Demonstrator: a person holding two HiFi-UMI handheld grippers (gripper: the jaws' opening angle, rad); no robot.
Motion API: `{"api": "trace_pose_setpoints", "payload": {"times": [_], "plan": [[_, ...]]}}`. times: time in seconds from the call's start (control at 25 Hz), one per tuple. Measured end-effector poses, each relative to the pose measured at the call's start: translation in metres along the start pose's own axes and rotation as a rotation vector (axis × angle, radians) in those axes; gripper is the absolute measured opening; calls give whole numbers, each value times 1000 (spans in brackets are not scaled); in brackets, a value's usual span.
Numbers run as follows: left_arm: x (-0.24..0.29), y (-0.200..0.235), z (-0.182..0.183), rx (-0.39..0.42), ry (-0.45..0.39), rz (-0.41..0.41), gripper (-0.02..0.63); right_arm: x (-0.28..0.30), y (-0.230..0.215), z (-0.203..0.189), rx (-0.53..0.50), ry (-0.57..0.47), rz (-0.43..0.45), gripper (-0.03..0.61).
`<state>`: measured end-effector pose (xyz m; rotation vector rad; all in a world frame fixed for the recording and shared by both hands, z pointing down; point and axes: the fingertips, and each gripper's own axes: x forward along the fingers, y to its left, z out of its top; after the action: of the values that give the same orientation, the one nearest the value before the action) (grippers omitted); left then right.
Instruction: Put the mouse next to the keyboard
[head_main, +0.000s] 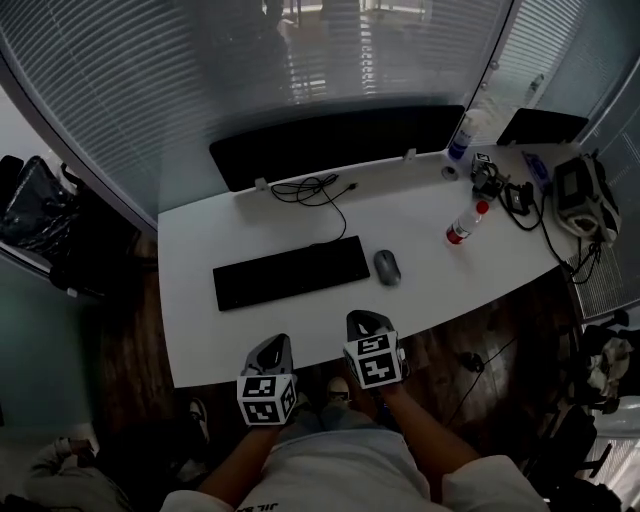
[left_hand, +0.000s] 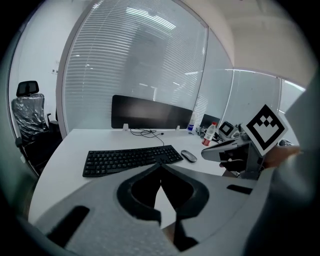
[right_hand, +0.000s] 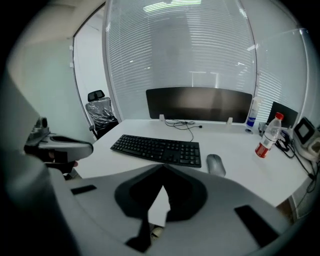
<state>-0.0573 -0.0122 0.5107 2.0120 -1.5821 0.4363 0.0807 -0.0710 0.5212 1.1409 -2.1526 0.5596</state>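
A black keyboard lies across the white desk. A grey mouse sits just to its right, a small gap between them. Both grippers hover at the desk's near edge, short of the keyboard. In the head view my left gripper is below the keyboard's right half, and my right gripper is below the mouse. In the left gripper view the jaws meet at the tips with nothing between them, the keyboard and mouse beyond. In the right gripper view the jaws are likewise shut and empty, the mouse ahead to the right.
A dark monitor stands at the back of the desk with a coiled cable in front. A red-labelled bottle, a spray bottle and several devices crowd the right end. An office chair stands at the left.
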Motion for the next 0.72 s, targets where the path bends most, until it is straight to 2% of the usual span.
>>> {"api": "trace_pose_setpoints", "payload": {"times": [0.24, 0.52, 0.72], "plan": [[-34, 21, -9, -39, -17, 53, -2, -24, 47, -8, -4, -23, 25, 6], [-55, 22, -5, -14, -44, 59, -2, -41, 85, -1, -67, -45, 41, 5], [-61, 28, -9, -22, -48, 68, -2, -37, 97, 2, -77, -54, 69, 5]]}}
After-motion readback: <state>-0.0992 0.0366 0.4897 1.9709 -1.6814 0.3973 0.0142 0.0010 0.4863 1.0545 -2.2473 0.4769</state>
